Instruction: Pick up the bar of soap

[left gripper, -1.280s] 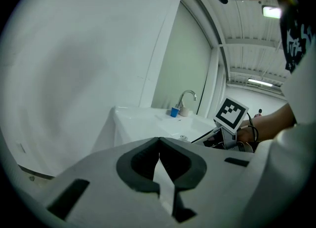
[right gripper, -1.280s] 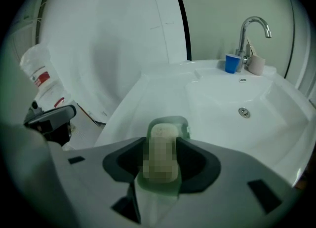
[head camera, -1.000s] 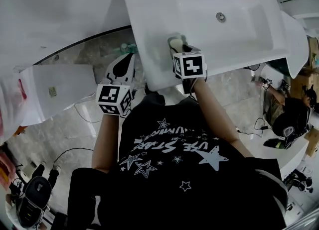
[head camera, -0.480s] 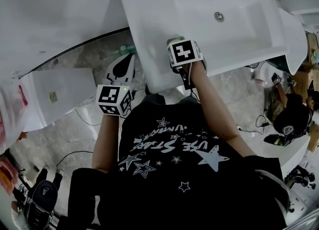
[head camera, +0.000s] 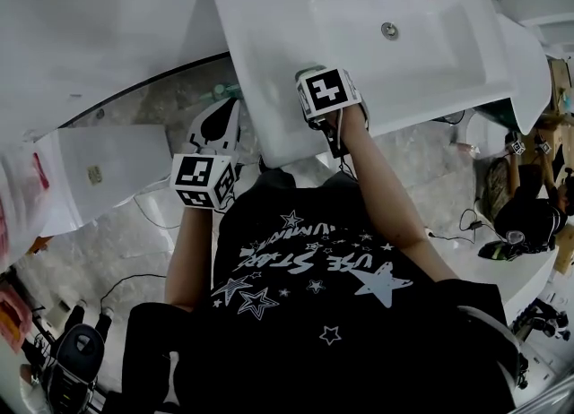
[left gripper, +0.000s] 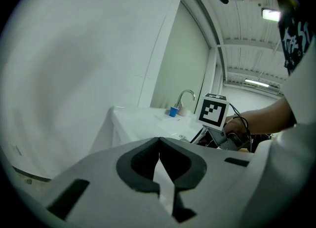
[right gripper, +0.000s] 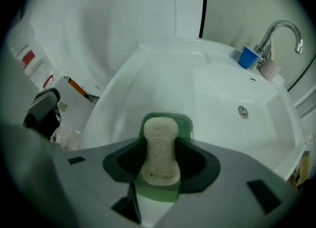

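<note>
A pale, oblong bar of soap (right gripper: 159, 148) lies in a green dish (right gripper: 183, 123) on the front left ledge of the white sink (head camera: 269, 27). My right gripper (right gripper: 160, 143) reaches down over the dish, and its dark pads press on both long sides of the bar. In the head view the marker cube of the right gripper (head camera: 321, 90) covers soap and dish. My left gripper (head camera: 218, 121) hangs beside the sink's left front corner, below its rim. Seen in its own view, the left gripper (left gripper: 158, 140) is shut, tips together, holding nothing.
A chrome faucet (right gripper: 281, 27) and a blue cup (right gripper: 248, 57) stand at the sink's far end, and the drain (right gripper: 242, 111) lies in the basin. A white wall runs along the sink's left. Papers and bags lie on the floor at left (head camera: 99, 166).
The right gripper has moved a little forward and down over the soap dish, which its cube now hides in the head view. The left gripper has stayed put.
</note>
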Demonstrator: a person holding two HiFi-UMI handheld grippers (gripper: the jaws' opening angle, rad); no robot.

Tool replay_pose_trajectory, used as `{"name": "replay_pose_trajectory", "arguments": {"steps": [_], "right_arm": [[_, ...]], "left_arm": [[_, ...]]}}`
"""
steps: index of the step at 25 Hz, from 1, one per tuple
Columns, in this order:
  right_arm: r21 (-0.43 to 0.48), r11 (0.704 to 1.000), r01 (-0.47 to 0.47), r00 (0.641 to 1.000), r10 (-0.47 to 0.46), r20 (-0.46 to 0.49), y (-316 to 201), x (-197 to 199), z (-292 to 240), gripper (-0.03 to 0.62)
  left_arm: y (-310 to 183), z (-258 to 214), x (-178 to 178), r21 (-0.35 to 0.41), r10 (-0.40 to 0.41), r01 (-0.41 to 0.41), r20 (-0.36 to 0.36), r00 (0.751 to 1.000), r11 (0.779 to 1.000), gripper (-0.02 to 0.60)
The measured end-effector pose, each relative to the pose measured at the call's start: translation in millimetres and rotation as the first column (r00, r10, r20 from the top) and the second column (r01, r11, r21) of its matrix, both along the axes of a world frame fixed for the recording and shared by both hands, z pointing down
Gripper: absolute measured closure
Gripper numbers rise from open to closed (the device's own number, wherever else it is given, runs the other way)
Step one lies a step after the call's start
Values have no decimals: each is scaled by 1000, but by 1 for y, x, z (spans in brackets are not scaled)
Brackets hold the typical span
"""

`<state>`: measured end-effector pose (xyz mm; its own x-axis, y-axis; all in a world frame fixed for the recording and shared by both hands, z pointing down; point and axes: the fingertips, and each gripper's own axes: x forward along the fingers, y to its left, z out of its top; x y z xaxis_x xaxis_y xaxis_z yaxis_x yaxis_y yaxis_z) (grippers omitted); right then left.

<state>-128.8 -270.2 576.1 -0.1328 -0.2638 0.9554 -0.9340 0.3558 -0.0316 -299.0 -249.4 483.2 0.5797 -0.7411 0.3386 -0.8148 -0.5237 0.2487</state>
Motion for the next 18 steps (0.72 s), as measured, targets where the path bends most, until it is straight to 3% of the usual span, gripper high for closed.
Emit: {"name": "replay_pose_trajectory", "arguments": {"steps": [7,11,18], "right_arm": [[59,998,8,997,-13,75,-4,-1,-14,405],[112,994,12,985,-32,172,-5,-4,-38,405],[260,966,-1,901,-112,420,-8,0,-96,407]], "left_arm": [[6,-11,3,31,-37,37,10,999,999,571],[12,-18,5,44,-68,67,17,998,997,571],[19,-36,20,82,-120,117,28,992,990,571]]}}
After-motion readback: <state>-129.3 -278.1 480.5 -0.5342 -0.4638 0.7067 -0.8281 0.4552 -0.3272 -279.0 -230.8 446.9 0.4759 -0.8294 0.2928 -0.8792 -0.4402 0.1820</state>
